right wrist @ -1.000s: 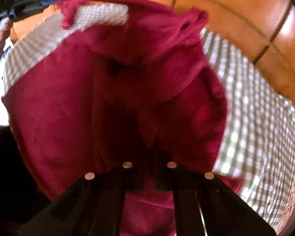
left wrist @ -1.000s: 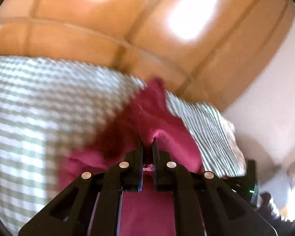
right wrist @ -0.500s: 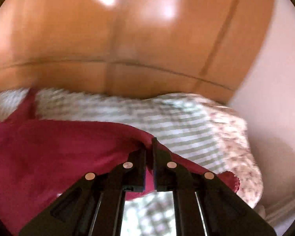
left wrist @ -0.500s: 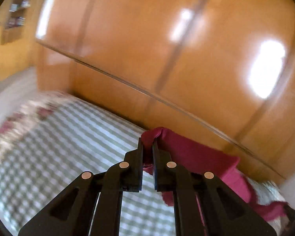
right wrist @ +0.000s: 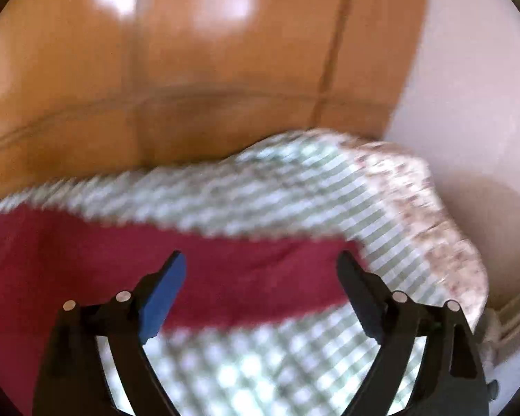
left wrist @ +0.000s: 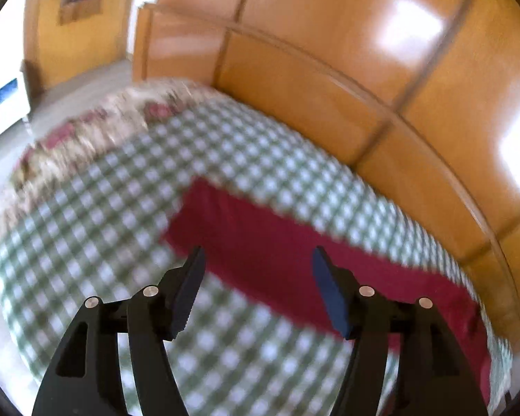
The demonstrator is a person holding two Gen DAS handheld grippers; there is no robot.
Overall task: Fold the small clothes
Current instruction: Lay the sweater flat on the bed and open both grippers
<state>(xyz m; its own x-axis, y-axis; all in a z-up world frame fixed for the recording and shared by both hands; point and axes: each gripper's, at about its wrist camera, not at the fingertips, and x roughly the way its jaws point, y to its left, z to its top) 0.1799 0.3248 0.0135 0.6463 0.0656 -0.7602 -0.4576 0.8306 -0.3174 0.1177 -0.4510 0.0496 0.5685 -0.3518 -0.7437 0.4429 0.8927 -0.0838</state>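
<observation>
While jaws opening, red garment [left wrist: 280, 242] flat beyond left hand-held gripper [left wrist: 258, 260].

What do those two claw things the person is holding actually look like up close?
Both look alike. The left gripper and right gripper are matte black plastic, each with two angular arms that fork apart like tongs. Round silver pins stud the joints. Flat blue pads line the inner faces of the fingertips. No cables, markings or sleeves show.
</observation>
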